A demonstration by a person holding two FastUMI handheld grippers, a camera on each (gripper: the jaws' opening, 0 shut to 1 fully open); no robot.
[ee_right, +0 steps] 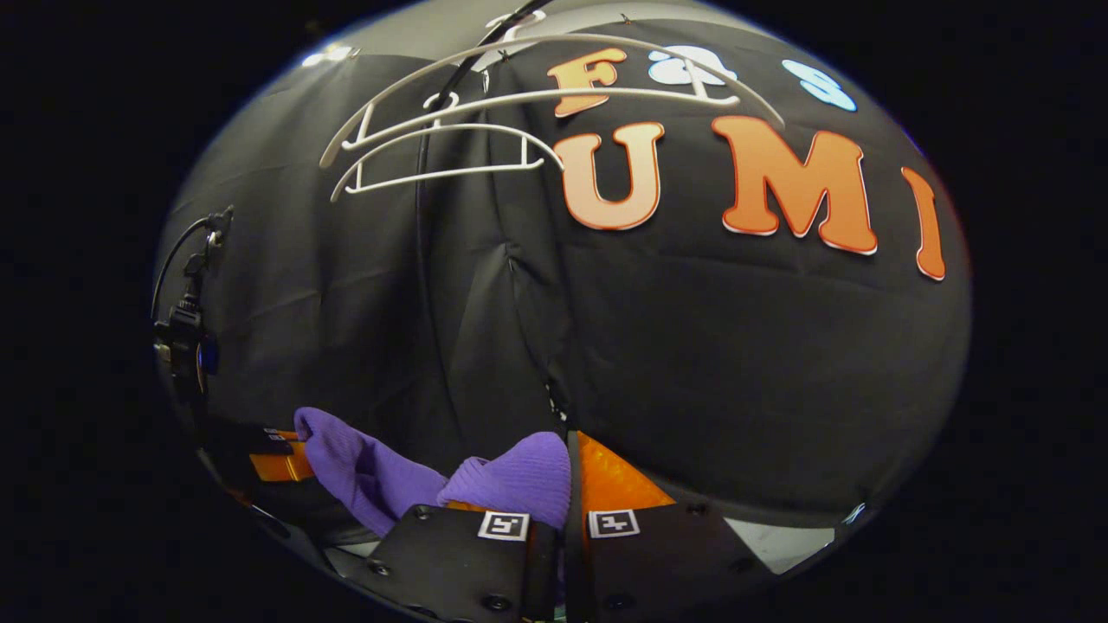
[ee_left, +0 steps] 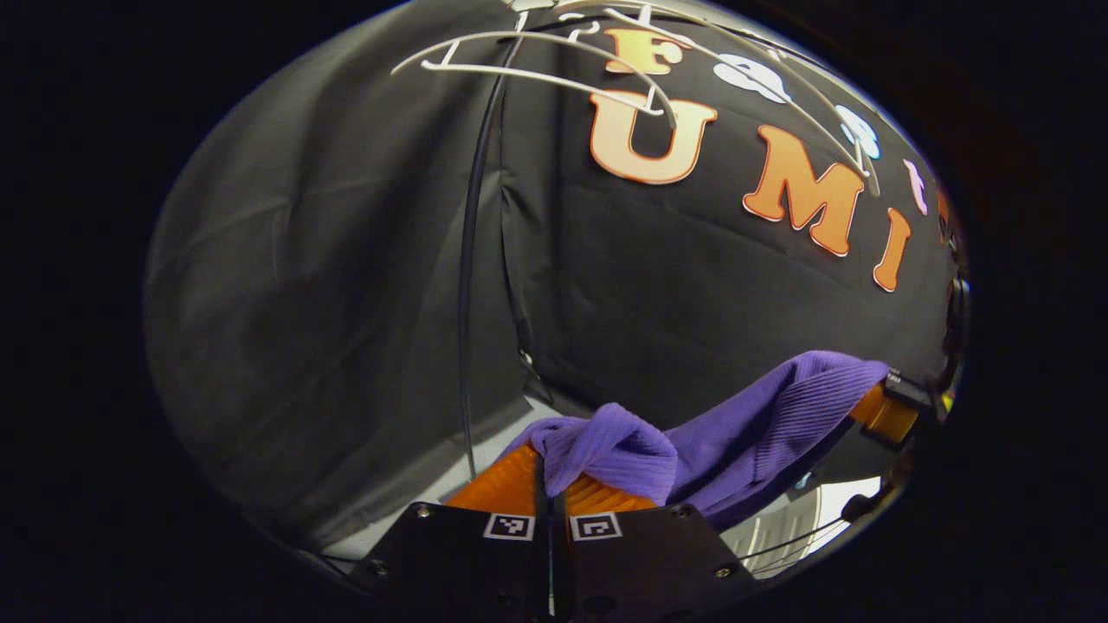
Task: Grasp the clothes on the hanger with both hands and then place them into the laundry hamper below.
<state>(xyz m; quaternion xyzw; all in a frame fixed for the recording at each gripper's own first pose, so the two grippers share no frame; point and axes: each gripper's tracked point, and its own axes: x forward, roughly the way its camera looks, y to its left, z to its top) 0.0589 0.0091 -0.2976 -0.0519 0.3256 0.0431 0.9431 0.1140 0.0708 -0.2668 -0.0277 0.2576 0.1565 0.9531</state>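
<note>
While both grippers, left gripper [ee_left: 550,497] and right gripper [ee_right: 567,484], clench the purple ribbed-knit garment [ee_left: 744,424] below the bare white plastic hangers [ee_right: 433,147], lowering comes next; the hamper probably sits underneath.

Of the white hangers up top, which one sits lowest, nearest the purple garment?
The smaller white hanger at lower left in the right gripper view; the wider hanger arcs above it. The purple garment hangs well below both.

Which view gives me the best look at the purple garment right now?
The left gripper view: the purple garment stretches across from the left gripper to the right gripper, ribbed knit visible. The right gripper view shows less: a bunch at the right gripper and a strip running toward the left gripper.
</note>
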